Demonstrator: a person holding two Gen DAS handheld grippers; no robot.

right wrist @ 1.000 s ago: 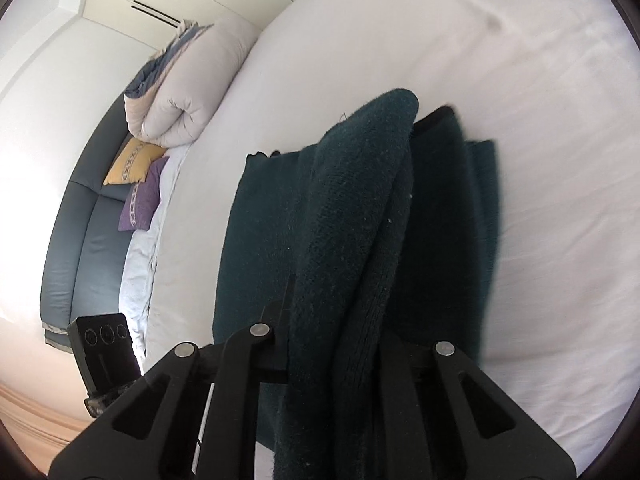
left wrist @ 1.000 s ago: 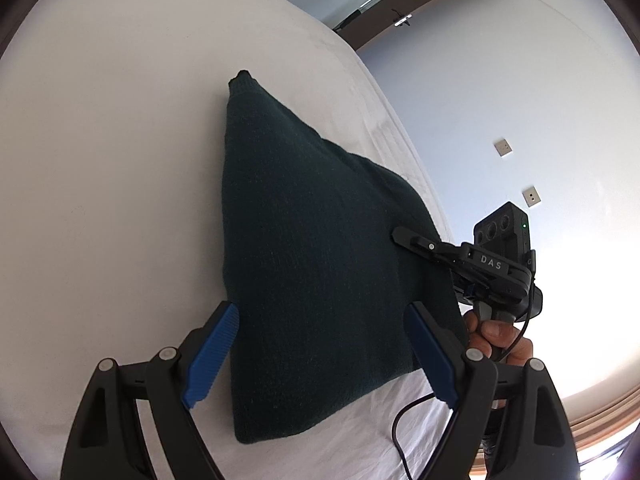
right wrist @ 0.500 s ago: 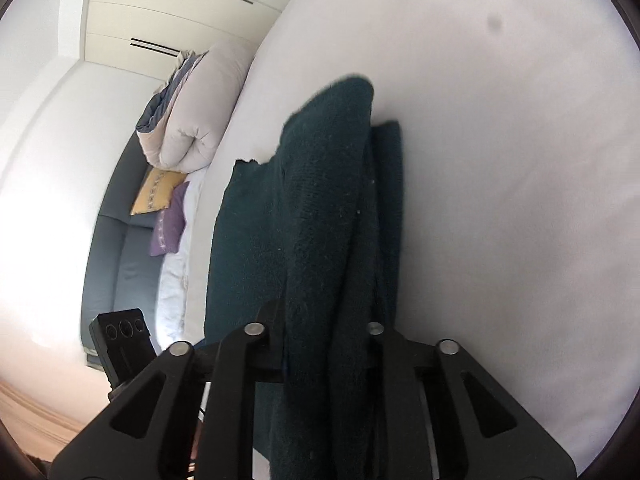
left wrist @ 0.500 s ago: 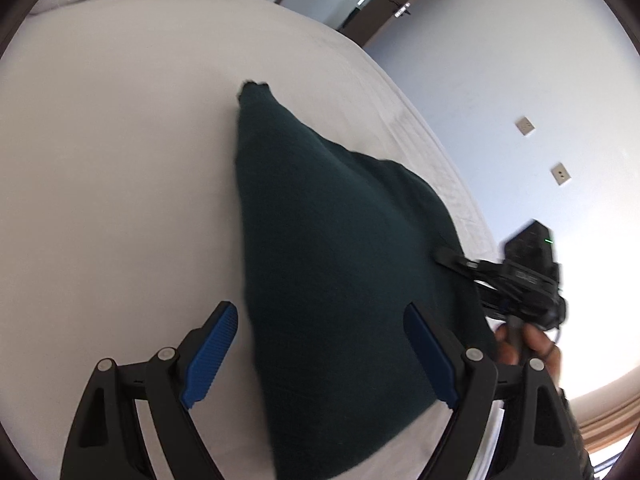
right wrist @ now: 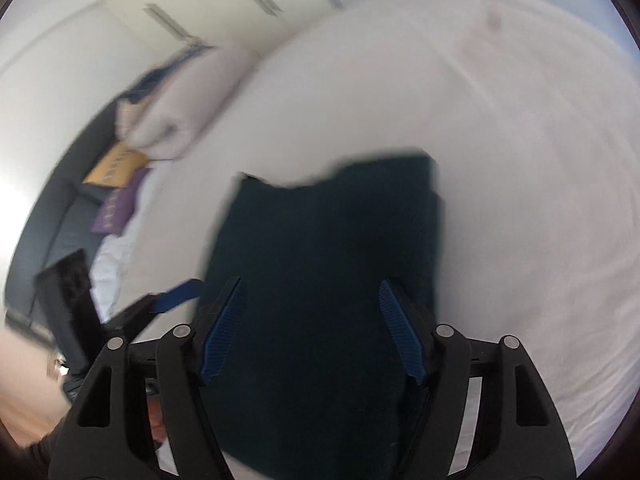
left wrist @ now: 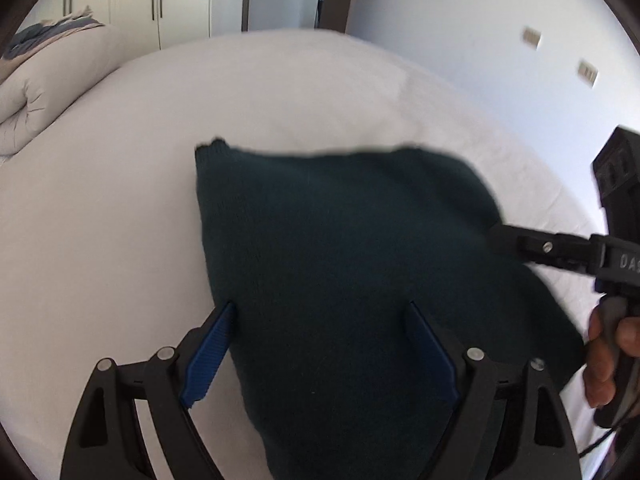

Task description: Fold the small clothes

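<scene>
A dark green sweater lies folded on the white bed. The left gripper has its fingers wide apart over it. The right gripper is opening its fingers, with the sweater below and not pinched.
</scene>
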